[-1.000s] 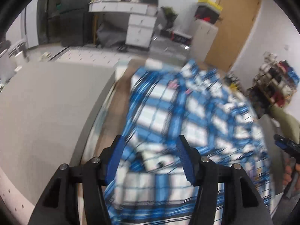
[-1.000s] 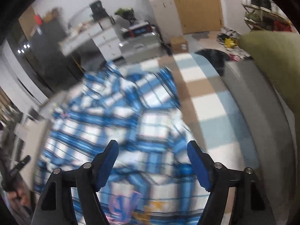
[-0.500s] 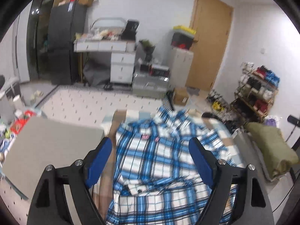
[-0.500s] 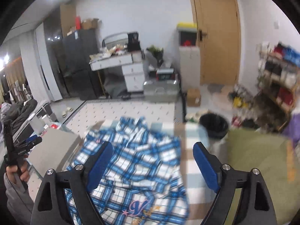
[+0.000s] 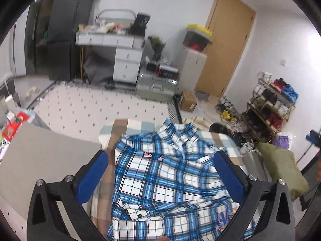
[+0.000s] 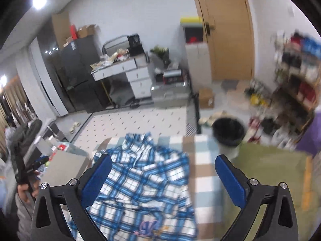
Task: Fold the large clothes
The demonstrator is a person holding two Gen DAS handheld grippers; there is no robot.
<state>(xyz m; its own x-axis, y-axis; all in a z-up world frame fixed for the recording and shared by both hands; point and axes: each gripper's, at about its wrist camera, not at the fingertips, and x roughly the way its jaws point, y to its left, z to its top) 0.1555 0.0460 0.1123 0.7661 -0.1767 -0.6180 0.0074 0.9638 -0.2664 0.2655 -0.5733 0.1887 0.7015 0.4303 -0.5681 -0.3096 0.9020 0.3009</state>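
Here both grippers' fingers [image 5: 226, 172] [image 6: 228, 178] spread apart, empty, above the plaid shirt [image 5: 164, 180]; a black bin [image 6: 227, 132] stands beyond.

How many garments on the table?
2: plaid shirt spread at centre, green garment folded at its right edge. More may lie out of frame.

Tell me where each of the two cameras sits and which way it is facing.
Left wrist: rides on the left gripper, raised over the plaid shirt, facing the door; its own open blue fingers frame the view.
Right wrist: rides on the right gripper, facing the same wall from further right; open fingers show, and a hand at the left edge.
Shared: shirt, door, white desk, shoe rack.
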